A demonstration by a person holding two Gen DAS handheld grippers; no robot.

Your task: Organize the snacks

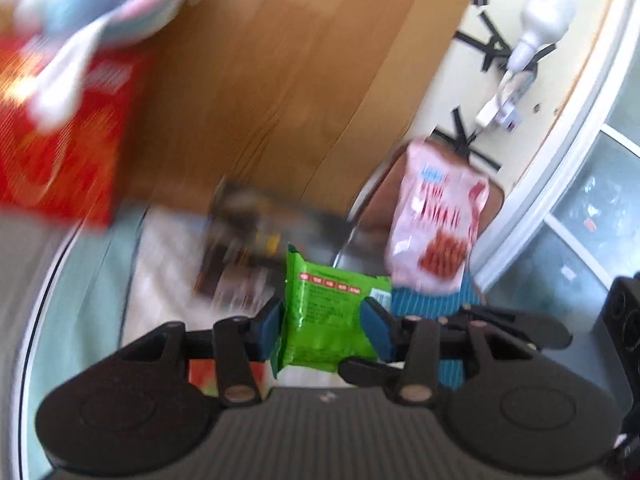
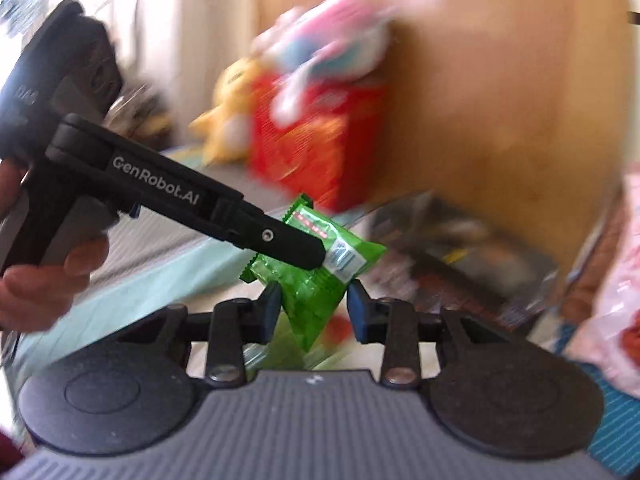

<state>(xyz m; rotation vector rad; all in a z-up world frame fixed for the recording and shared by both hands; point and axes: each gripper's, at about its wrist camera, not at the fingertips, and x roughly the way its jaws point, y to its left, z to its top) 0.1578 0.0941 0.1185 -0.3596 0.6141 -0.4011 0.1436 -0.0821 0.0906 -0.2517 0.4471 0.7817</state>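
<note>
While left claw [image 1: 324,330] grips green packet [image 1: 328,320], right claw [image 2: 314,314] open around it.

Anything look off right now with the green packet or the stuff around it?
The green snack packet sits between both grippers at once: the left gripper pinches it, while its lower corner hangs between the right gripper fingers, the packet crumpled and tilted. Blur hides the rest.

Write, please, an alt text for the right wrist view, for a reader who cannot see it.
The left gripper, held in a hand, grips a green snack packet whose lower corner hangs between the right gripper's jaws. Behind, blurred, stand a red box and a wooden panel.
</note>
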